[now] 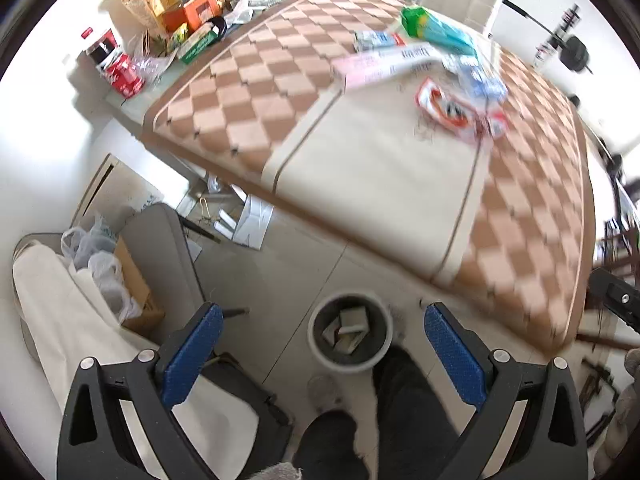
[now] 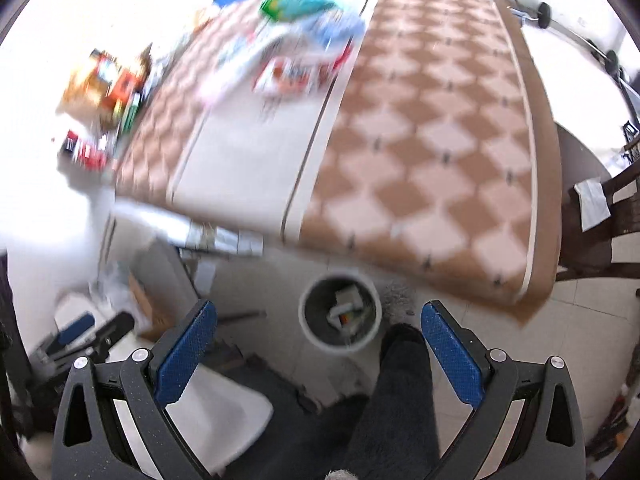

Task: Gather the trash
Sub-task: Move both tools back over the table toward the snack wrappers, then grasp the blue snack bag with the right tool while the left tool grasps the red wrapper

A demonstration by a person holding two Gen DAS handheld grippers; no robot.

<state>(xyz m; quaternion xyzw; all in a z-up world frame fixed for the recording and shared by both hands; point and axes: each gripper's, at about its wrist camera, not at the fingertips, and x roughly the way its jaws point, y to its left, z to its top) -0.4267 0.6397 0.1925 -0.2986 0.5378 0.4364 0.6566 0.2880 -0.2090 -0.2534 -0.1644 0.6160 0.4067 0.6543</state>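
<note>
Table (image 1: 360,184): draped in a checkered brown-and-cream cloth; bears the remaining trash at its far side.
Waste bin (image 1: 320,354): round, pale rim, on the floor at the table's near edge; already holds a few small boxes.
Pink carton (image 1: 384,65): long, flat, likely light and stiff; best taken across its narrow width near the middle.
Green-and-teal packet (image 1: 436,26): far right of the pile; probably soft, crushable, slippery film.
Red-and-white wrapper (image 1: 452,110): nearest piece; thin, limp, best pinched at a raised edge.
Left gripper (image 1: 322,350): spread fully wide above the bin, nothing between the blue pads (image 1: 192,356).
Right gripper (image 2: 318,344): likewise wide apart, empty, over the bin.
</note>
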